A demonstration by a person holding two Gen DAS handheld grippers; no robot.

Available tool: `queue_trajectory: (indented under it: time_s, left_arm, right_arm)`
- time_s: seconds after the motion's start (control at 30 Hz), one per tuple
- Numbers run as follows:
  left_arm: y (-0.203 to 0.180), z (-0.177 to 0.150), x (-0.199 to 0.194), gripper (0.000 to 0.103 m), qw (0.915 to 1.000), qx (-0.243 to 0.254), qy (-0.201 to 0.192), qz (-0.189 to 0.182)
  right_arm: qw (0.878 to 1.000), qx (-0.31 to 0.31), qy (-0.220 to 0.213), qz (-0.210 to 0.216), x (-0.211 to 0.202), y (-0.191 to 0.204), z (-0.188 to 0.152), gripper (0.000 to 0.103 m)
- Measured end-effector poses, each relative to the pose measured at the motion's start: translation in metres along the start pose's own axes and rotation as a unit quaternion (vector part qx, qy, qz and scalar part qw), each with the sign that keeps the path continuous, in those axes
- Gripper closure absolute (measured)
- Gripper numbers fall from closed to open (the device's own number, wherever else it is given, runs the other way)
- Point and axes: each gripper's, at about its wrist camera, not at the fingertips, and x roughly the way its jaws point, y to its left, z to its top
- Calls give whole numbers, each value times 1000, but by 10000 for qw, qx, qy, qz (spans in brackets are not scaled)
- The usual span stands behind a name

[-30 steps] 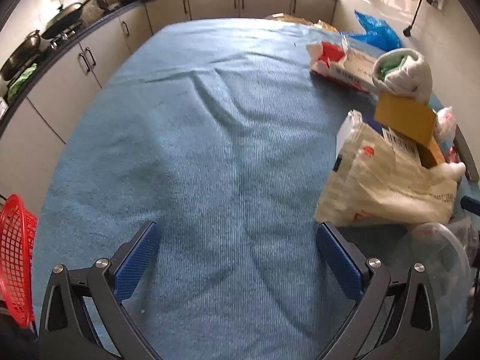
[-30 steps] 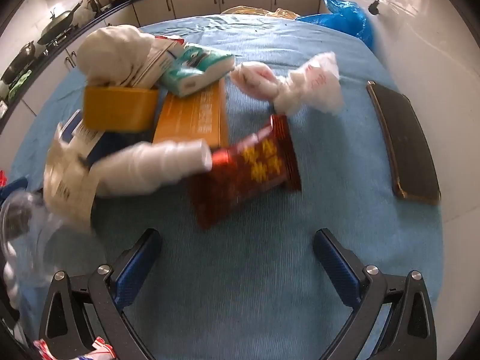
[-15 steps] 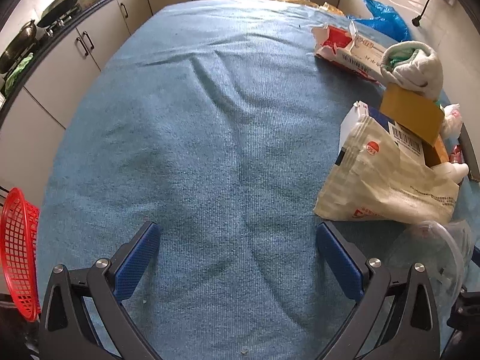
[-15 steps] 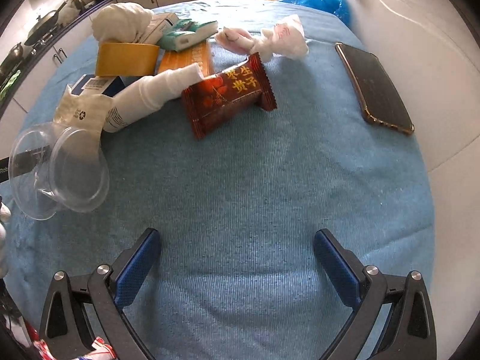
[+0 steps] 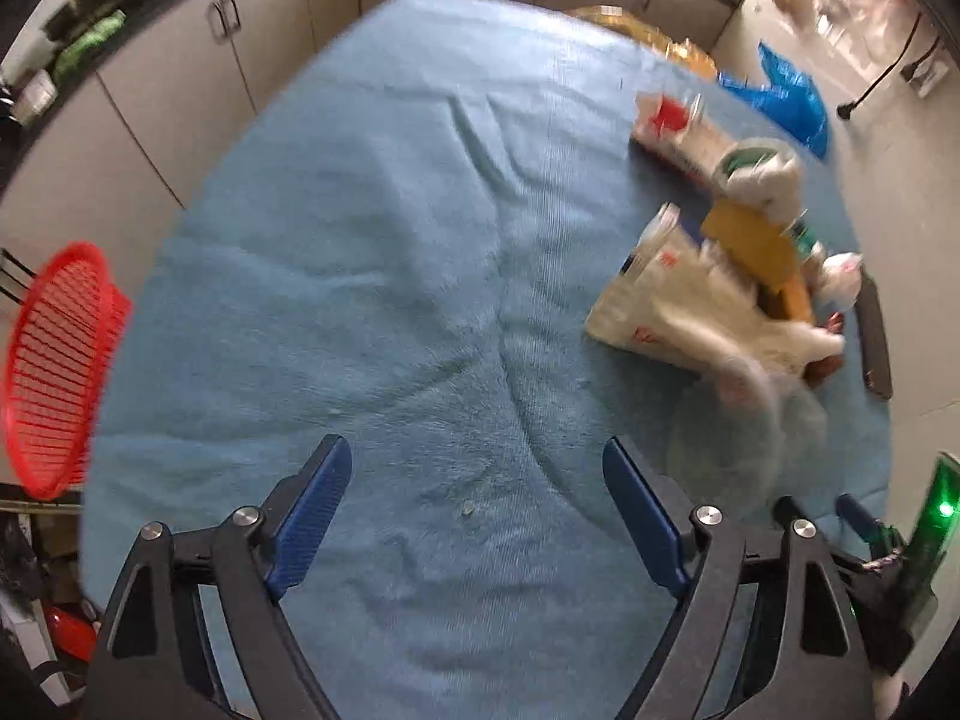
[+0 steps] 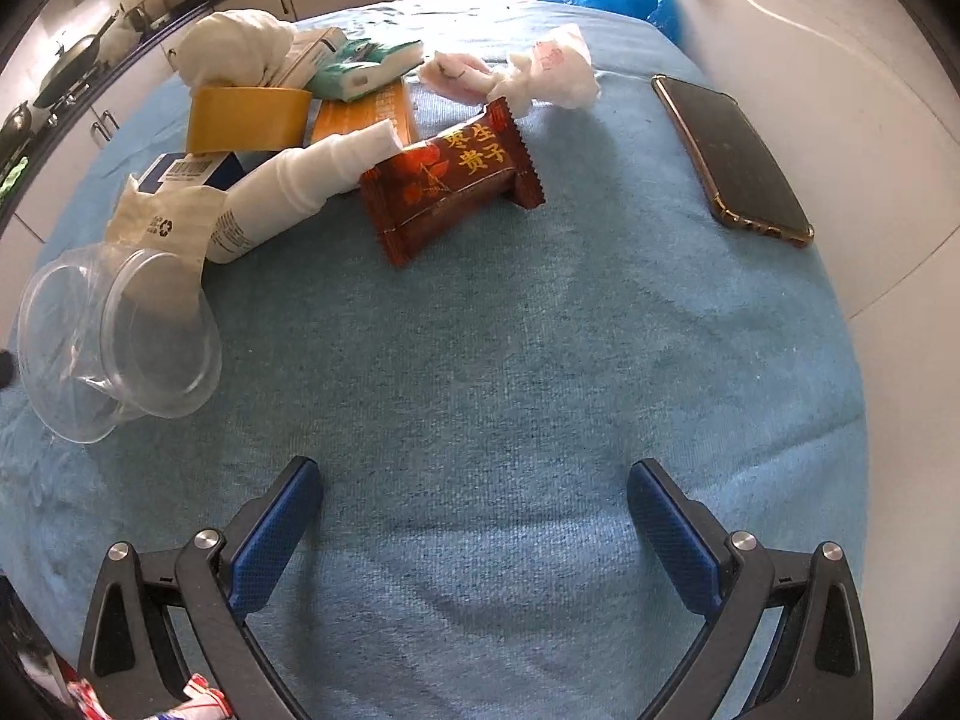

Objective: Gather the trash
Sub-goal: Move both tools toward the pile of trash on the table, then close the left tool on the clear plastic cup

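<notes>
both grippers, left gripper [image 5: 474, 516] and right gripper [image 6: 474, 531], spread empty; red snack wrapper [image 6: 451, 175] light, crinkly, slippery: pinch its crimped end.

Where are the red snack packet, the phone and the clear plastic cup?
red snack packet [image 6: 453, 180], right wrist view, middle of its printed front.
phone [image 6: 732, 153], right wrist view, centre of its dark screen.
clear plastic cup [image 6: 120, 342], right wrist view, inside its open mouth.
</notes>
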Motion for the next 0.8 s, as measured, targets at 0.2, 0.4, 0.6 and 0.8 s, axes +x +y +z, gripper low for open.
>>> queue_trajectory:
  time_s: [0.2, 0.4, 0.6, 0.8]
  left_arm:
    - [-8, -16, -48, 18, 9983, 124, -555, 106]
    - [-22, -19, -78, 18, 9963, 286, -811, 92]
    - [-31, -24, -100, 18, 9935, 395, -1059, 101]
    - [-37, -28, -117, 18, 9907, 443, -1282, 140]
  right_arm:
    - [9998, -44, 163, 74, -14, 3, 4, 18]
    - [9996, 32, 49, 285, -41, -1, 2, 22]
    - [9985, -4, -373, 389, -82, 2, -15, 23]
    - [9958, 43, -851, 329, -119, -2, -19, 24]
